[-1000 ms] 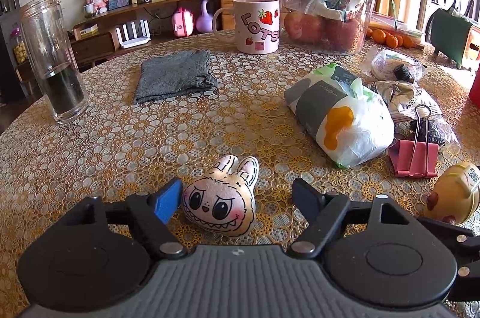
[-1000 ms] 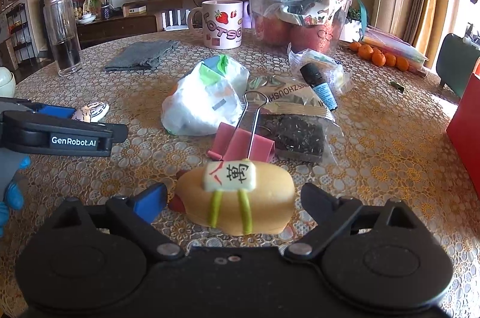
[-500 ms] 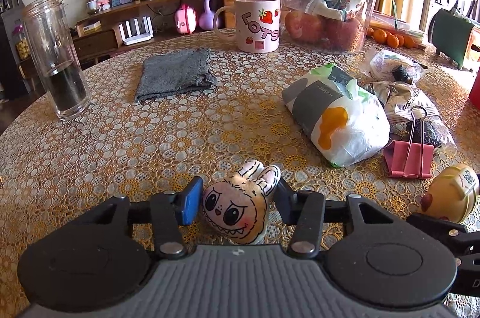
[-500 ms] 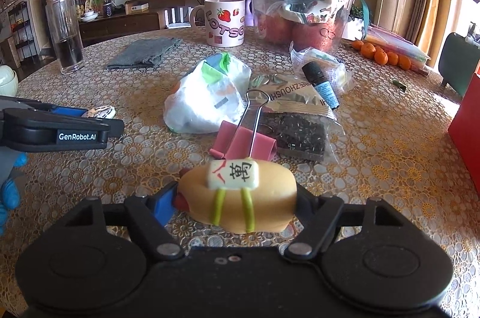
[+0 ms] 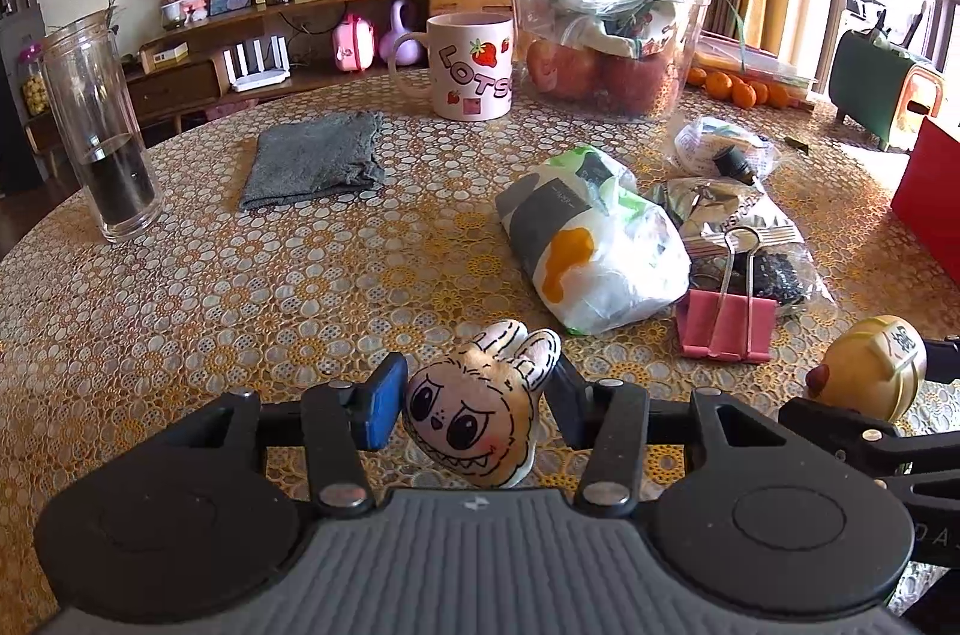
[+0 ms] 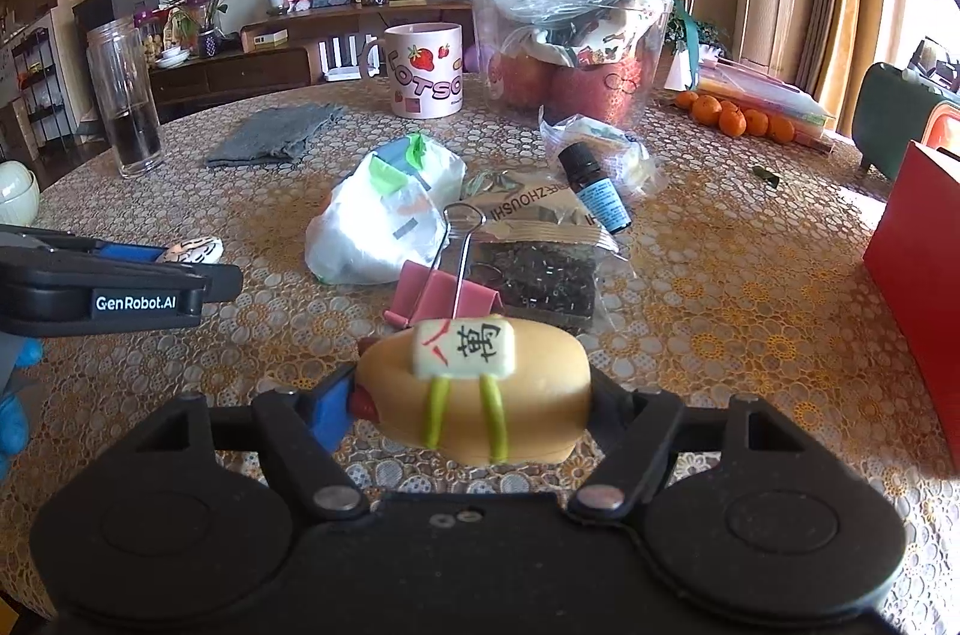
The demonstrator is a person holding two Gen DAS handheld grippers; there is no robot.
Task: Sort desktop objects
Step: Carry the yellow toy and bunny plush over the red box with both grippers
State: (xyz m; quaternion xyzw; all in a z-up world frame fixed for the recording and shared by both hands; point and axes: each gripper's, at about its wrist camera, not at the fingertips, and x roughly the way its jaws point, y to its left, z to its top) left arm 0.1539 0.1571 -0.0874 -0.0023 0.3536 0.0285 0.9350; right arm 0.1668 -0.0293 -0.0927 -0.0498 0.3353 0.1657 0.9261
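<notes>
Left wrist view: the left gripper (image 5: 477,410) has its jaws pinching the little bunny-faced plush (image 5: 480,410), which sits tilted between the pads, just above the lace-patterned tablecloth (image 5: 240,311). My worry here is that the plush is soft and rounded, with a glossy printed face, so it could squirm or rotate out of the pinch if it gets swung fast (the ears already poke past the right pad). The crinkly white plastic bag (image 5: 591,251) and the pink binder clip (image 5: 726,329) lie near, so a low carry could snag them.

Right wrist view: the right gripper (image 6: 474,410) is closing its jaws on the yellow squishy toy (image 6: 480,395) with a mahjong tile on top — the pads press on both ends. It looks smooth, rubbery and oblong, so I'd guess too much squeeze makes it bulge and pop out sideways. The two grippers work close together, so bumping each other is a risk.
</notes>
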